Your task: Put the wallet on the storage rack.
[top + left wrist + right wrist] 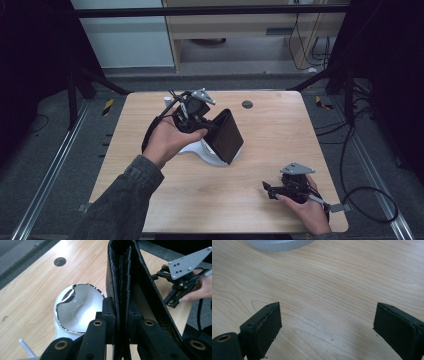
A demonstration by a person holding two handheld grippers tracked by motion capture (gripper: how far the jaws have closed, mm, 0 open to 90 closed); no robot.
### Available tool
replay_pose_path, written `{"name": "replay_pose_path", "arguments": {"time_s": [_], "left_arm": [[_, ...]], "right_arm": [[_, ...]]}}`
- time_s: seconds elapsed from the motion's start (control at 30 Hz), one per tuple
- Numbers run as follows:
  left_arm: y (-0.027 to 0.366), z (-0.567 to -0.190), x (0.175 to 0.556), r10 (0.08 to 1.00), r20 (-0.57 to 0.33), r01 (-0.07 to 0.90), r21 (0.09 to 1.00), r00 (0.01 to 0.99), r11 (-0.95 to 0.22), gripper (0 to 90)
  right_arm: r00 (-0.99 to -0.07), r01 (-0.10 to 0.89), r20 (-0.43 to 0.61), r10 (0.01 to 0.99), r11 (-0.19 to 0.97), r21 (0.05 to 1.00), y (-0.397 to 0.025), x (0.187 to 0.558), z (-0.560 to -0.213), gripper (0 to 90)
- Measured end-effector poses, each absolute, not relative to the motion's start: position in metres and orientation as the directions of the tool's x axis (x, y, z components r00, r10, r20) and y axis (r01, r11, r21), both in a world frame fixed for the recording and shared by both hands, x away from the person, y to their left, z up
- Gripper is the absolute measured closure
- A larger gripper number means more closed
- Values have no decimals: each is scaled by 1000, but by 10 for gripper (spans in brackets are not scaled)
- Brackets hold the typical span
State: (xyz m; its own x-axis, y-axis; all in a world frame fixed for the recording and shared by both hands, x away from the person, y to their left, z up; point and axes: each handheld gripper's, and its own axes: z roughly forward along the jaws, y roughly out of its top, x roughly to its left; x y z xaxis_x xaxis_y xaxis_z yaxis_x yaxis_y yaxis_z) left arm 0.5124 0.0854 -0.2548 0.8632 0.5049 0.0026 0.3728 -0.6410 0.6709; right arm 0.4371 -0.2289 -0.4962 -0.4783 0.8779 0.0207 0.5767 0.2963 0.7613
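Note:
A black leather wallet [226, 136] hangs edge-up over the middle of the wooden table [280, 145], with my left gripper [212, 126] shut on its folded edge. In the left gripper view the wallet [125, 277] runs up between the two jaws of that gripper [121, 315]. Under it sits a white dish-shaped holder [194, 148] with a chrome rim [75, 307]. My right gripper [267, 189] rests near the table's front right, open, with bare wood between its fingers [327, 322]. It also shows far off in the left gripper view [175, 293].
A round hole [247, 104] [60, 261] lies in the table behind the wallet. A short white rod [167, 100] [26, 347] stands at the back left by the left hand. The holder's ridged edge [279, 243] shows ahead of the right gripper. Cables [370, 200] trail on the floor at right.

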Motion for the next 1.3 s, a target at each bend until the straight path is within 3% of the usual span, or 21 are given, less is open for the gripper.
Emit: {"name": "replay_pose_path", "arguments": {"time_s": [0.3, 0.77, 1.3], "left_arm": [[85, -251, 526, 536, 12, 391, 670, 844, -631, 809], [87, -260, 541, 574, 62, 406, 644, 817, -648, 809], [75, -290, 560, 581, 56, 431, 613, 812, -662, 808]], "right_arm": [[-415, 631, 44, 909, 252, 734, -240, 446, -503, 62], [-414, 648, 32, 910, 270, 712, -240, 447, -506, 61], [-419, 651, 29, 907, 278, 706, -240, 447, -507, 61]]}}
